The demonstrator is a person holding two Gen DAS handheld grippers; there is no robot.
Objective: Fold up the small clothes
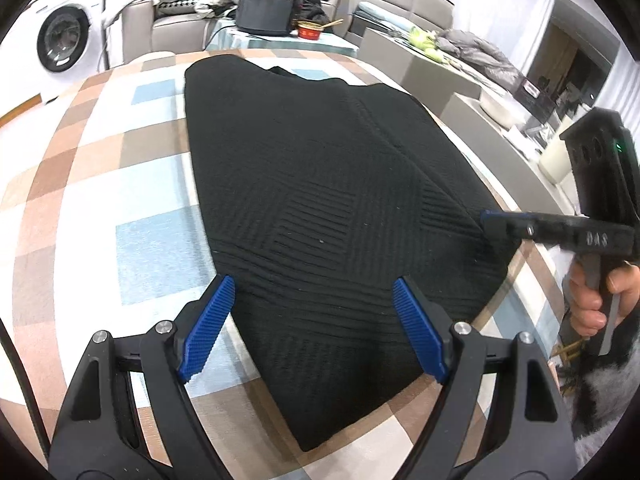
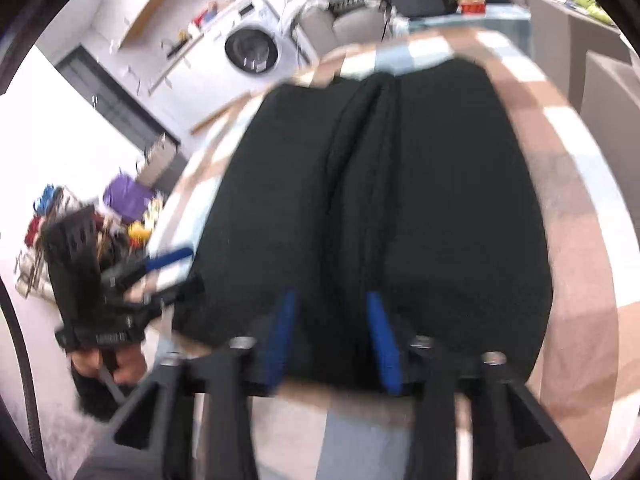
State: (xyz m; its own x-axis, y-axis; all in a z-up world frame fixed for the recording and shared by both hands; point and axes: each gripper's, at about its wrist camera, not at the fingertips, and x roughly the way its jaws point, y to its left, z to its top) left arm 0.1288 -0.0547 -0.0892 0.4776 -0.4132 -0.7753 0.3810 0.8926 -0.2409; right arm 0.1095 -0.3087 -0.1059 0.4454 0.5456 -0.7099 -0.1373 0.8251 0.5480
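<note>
Across the checked tablecloth (image 1: pixel 100 168) lies the black knit garment (image 1: pixel 320 184), folded flat and running from 6 o'clock up toward 12 in my left wrist view. I have the left gripper (image 1: pixel 312 296) spread wide, its blue pads (image 1: pixel 208 328) straddling the near hem without closing on it. At 3 o'clock the right gripper (image 1: pixel 492 220) reaches in to the garment's edge (a hand (image 1: pixel 592 300) grips its handle). My right wrist view is blurred: the right gripper (image 2: pixel 332 308) sits narrow at the garment's (image 2: pixel 380 200) edge, but I cannot tell whether it pinches cloth. A washing machine (image 1: pixel 68 36) stands at 10 o'clock.
</note>
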